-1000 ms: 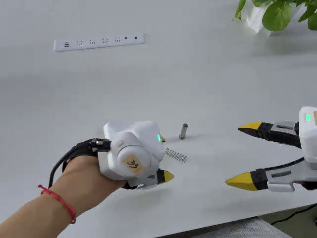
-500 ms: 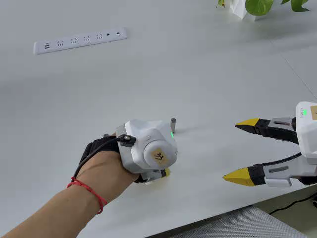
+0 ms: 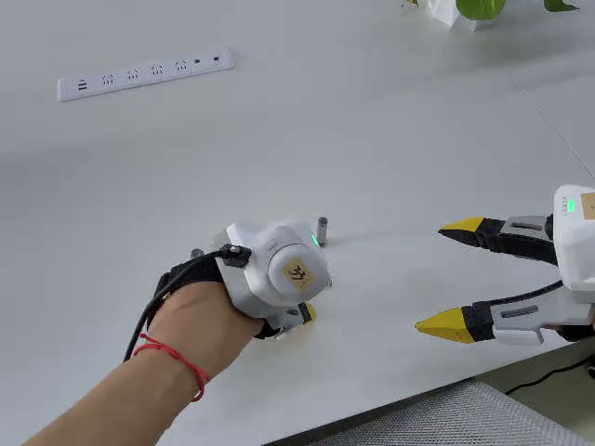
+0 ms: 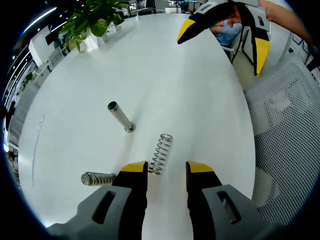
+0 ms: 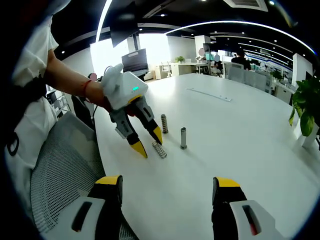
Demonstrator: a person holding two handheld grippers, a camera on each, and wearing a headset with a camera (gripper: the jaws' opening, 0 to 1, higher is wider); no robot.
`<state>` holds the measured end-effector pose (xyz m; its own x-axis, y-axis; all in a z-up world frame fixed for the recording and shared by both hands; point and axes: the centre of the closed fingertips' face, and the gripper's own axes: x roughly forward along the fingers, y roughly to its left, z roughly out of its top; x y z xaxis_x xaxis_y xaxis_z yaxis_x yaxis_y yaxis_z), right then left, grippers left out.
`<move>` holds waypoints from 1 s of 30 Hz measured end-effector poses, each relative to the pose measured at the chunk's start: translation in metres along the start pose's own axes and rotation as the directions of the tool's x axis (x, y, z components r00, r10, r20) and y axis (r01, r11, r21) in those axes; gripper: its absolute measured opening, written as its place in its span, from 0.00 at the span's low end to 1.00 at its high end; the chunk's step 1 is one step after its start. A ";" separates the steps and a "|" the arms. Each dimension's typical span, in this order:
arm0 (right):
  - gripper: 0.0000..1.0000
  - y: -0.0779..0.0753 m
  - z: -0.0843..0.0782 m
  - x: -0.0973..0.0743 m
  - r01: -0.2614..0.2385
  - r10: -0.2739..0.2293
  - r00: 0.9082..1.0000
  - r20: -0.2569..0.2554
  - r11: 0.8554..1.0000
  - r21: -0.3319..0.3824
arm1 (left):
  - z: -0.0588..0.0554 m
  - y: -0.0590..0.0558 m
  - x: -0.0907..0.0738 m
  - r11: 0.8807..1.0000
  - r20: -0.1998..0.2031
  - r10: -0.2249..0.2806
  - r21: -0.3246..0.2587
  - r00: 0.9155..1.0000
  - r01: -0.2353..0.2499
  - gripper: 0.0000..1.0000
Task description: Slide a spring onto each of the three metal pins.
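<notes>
One hand-held gripper (image 4: 167,167), the left, slightly open, straddles a spring (image 4: 161,153).

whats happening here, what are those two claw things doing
A person at a white table holds a gripper in each hand and is fitting springs onto metal pins. The left gripper is open and low over the table, with its jaws either side of one end of a loose spring that lies flat. Nearby, a sprung pin already carries its spring, and a bare pin stands upright. The right gripper is open, holds nothing and hangs off to the side.
</notes>
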<state>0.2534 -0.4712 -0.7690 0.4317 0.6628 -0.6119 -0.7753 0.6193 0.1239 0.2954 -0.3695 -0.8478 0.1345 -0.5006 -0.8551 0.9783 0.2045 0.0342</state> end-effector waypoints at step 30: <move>0.73 0.000 -0.006 -0.002 -0.006 0.006 1.000 -0.013 1.000 0.002 | -0.006 0.006 -0.003 0.997 0.004 0.012 -0.070 1.000 -0.011 0.07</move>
<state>0.2495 -0.4746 -0.7729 0.4215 0.6609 -0.6210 -0.7767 0.6165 0.1289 0.2996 -0.3618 -0.8479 0.1465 -0.5015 -0.8527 0.9633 0.2683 0.0076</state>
